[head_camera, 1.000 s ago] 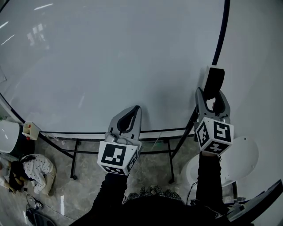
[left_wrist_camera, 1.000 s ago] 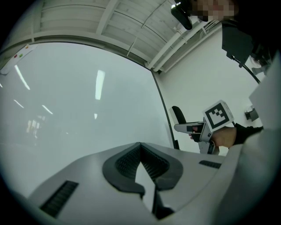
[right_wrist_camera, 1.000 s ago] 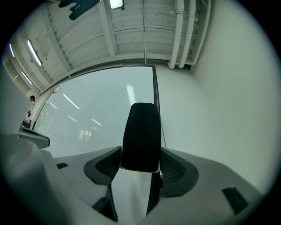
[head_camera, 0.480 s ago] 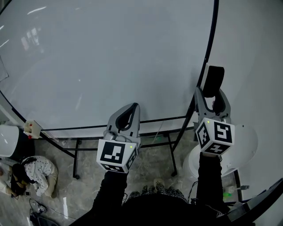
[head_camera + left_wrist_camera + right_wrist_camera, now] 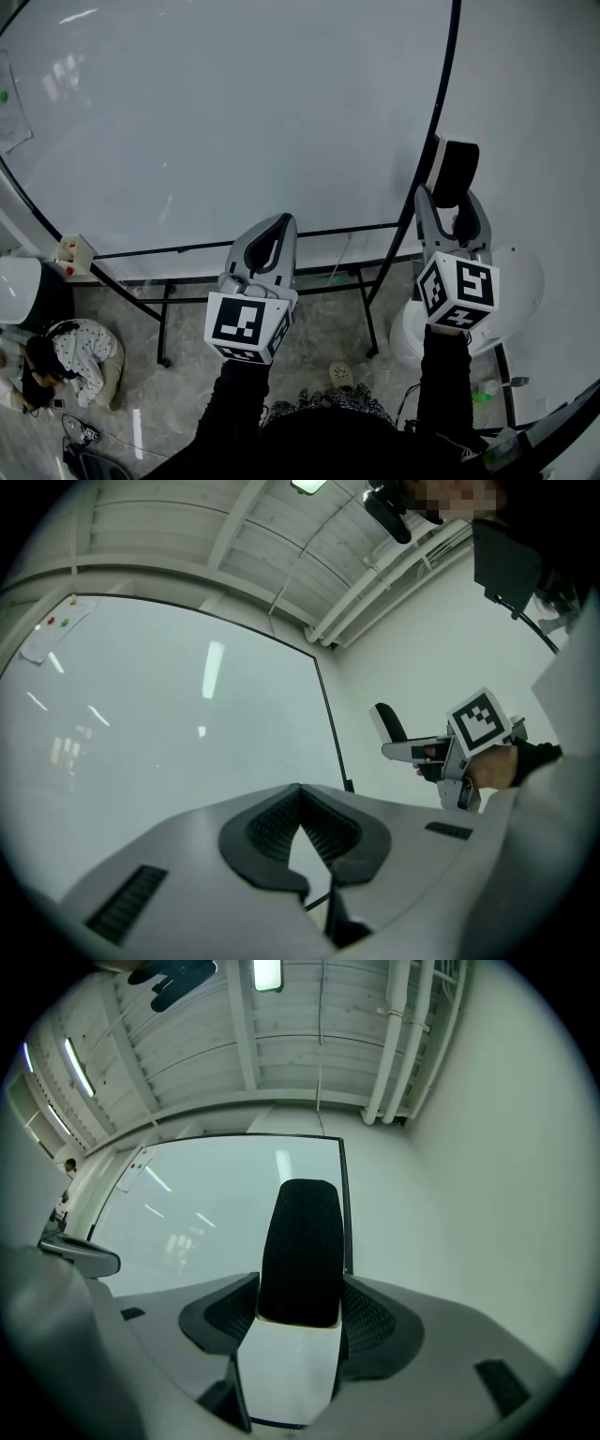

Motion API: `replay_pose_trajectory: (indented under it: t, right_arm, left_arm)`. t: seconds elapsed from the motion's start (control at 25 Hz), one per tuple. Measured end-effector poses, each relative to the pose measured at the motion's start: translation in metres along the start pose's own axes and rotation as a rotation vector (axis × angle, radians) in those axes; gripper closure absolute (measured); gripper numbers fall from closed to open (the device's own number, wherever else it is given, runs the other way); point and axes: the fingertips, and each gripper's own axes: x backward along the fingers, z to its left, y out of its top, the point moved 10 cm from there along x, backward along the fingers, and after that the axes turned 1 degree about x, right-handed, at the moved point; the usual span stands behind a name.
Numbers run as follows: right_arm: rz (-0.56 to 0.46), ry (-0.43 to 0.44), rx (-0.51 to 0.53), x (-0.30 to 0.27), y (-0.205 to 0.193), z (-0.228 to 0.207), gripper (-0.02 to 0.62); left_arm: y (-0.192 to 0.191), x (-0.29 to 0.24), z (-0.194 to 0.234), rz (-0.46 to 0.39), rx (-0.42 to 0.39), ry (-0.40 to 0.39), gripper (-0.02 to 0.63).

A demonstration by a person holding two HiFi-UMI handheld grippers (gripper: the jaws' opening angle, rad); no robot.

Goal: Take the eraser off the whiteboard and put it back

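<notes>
One eraser [image 5: 456, 169], pinched in the right claw [image 5: 450, 199], at the whiteboard's [image 5: 234, 122] right frame edge; contact unclear. Left claw [image 5: 279, 223] pressed together, holding nothing. Wide board surface open leftward.

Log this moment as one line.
right gripper: shut on black-felt, white-backed eraser | left gripper: shut, empty | eraser: off white, black-framed whiteboard, near its right edge

Left gripper [image 5: 279, 223] is pointing forward, jaws meeting at the tips, nothing between. Right gripper [image 5: 451, 202], farther right, is clamping the eraser [image 5: 455, 167].
</notes>
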Motion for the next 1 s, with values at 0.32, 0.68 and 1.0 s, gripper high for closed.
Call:
replay_pose_trajectory:
  t: [0.32,0.68,1.0]
  right_arm:
    - [-0.003,0.004,0.001,0.032,0.010,0.018,0.316]
    - [-0.011,0.009,0.006,0.049,0.017,0.027,0.316]
    - [-0.016,0.023,0.005,0.046,0.021,0.032,0.316]
  left_arm:
    - [0.006,0.038,-0.005,0.007,-0.014,-0.006,0.601]
    - [0.009,0.059,-0.008,0.009,-0.029,-0.012,0.603]
    - [0.009,0.062,0.000,0.023,0.012,0.005,0.601]
